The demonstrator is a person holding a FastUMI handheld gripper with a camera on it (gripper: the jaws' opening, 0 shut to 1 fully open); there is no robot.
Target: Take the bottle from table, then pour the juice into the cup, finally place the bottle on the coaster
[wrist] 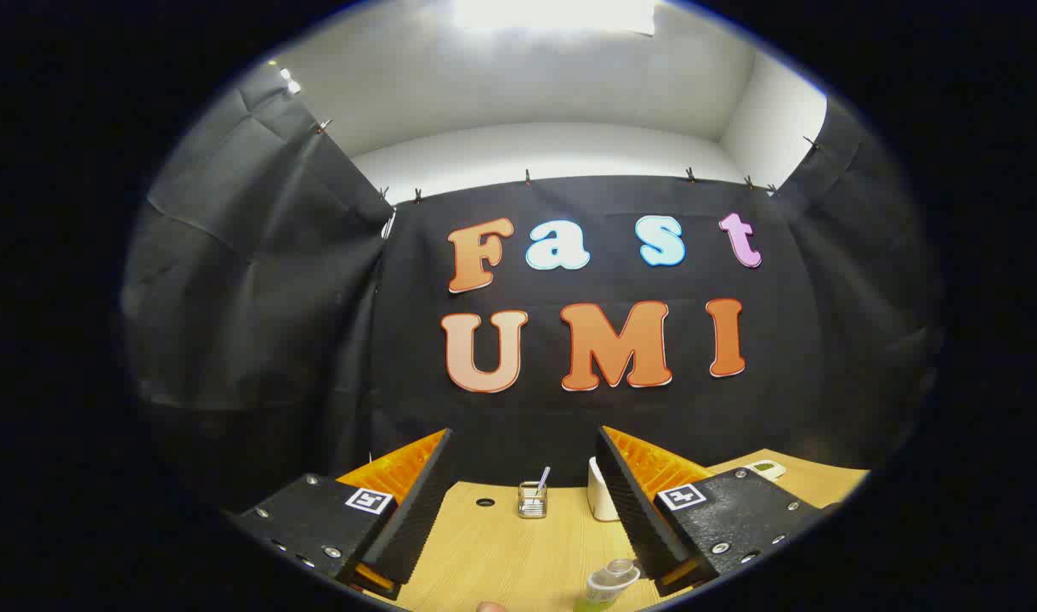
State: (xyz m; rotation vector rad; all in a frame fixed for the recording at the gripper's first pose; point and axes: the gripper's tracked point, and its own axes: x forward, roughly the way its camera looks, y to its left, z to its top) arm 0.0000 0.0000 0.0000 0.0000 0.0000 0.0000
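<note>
Bottle point(608, 585) stands upright on the table point(501, 544), low between the spread gripper point(523, 501) fingers, nearer the right one.

The surface point(518, 552) is light wood-grain board, seen in the lower centre of the frame and extending to the lower right. A small dark round hole point(484, 502) sits in the surface at its far edge, left of centre. A small wire-mesh holder point(532, 500) with a thin stick in it stands right of the hole. A white container point(602, 493) stands further right, partly hidden. A small white device point(765, 467) lies at the far right. The bottle point(608, 585) stands at the bottom edge, its clear top showing.
</note>
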